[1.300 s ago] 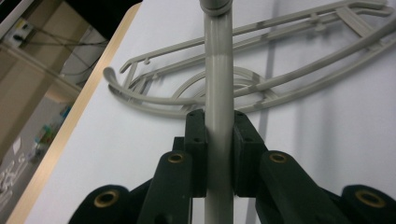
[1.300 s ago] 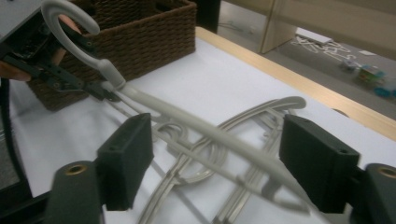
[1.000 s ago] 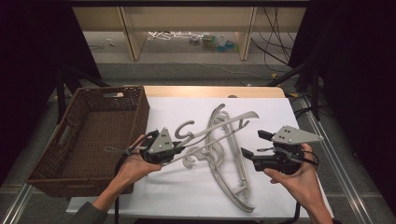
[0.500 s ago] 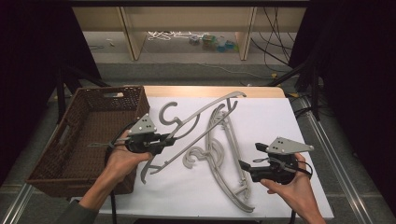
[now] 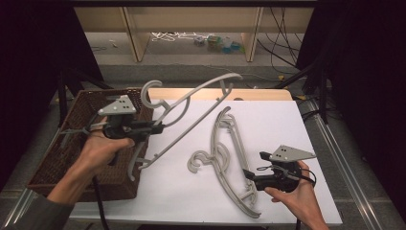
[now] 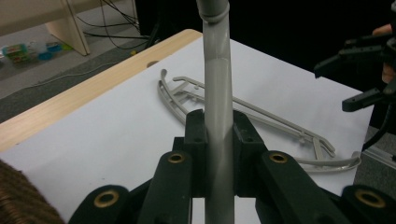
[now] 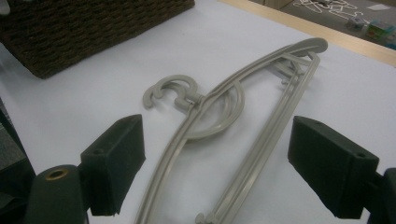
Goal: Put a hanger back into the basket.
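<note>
- The grey plastic clothes hanger point(image 5: 191, 108) I carry is up in the air, tilted, its hook point(image 5: 152, 91) over the near corner of the dark brown woven wicker basket point(image 5: 72, 158) at the left of the bench point(image 5: 287, 120).
- My left gripper point(image 5: 155, 127) is clamped on one arm of this hanger; in the left gripper view the grey bar point(image 6: 218, 116) runs straight up between the two black pads.
- To do this step well, I judge I should keep the clamp firm, swing the long free end clear of the basket rim, then lower the hanger flat inside before letting go.
- A second grey plastic hanger point(image 5: 230, 163) lies flat on the white bench top, just ahead of my right gripper point(image 5: 249, 175).
- My right gripper has its jaws spread wide and holds nothing; the right gripper view shows that hanger's hook point(image 7: 170, 91) and curved arms between the pads, untouched.
- The high view gives the basket and both hands together; the gripper views give the pad contact.
</note>
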`<state>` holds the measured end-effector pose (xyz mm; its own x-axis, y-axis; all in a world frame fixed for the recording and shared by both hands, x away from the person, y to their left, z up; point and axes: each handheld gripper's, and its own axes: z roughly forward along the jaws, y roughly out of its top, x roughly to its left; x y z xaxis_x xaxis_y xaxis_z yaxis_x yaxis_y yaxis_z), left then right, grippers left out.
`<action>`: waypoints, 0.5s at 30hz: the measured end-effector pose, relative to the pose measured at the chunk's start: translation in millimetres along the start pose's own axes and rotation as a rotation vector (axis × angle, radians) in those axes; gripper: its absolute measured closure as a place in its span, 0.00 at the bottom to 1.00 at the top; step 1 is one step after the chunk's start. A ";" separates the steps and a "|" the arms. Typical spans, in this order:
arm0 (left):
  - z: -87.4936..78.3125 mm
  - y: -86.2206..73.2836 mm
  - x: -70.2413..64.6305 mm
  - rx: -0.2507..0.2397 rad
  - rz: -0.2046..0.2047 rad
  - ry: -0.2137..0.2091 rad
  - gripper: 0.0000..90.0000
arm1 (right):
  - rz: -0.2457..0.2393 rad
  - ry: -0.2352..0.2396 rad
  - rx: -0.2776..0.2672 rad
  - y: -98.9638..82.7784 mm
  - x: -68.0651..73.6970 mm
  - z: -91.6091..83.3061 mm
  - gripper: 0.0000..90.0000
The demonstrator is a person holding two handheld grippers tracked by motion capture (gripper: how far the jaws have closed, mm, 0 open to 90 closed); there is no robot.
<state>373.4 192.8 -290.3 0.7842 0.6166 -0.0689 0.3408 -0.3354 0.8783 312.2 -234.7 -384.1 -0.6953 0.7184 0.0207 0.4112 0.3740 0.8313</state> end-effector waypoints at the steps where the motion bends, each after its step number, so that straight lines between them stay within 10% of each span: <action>1: -3.9 -0.1 2.6 -0.004 -0.034 -0.012 0.88 | -0.002 0.001 0.002 -0.3 0.3 0.3 0.22; 15: -56.6 -4.7 53.4 -0.070 -0.187 0.039 0.88 | -0.003 0.013 0.020 -4.1 -0.2 5.0 0.22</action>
<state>384.3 267.5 -271.3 0.6896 0.6910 -0.2166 0.4405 -0.1629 0.8828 313.6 -233.4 -390.3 -0.7037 0.7100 0.0255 0.4211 0.3878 0.8200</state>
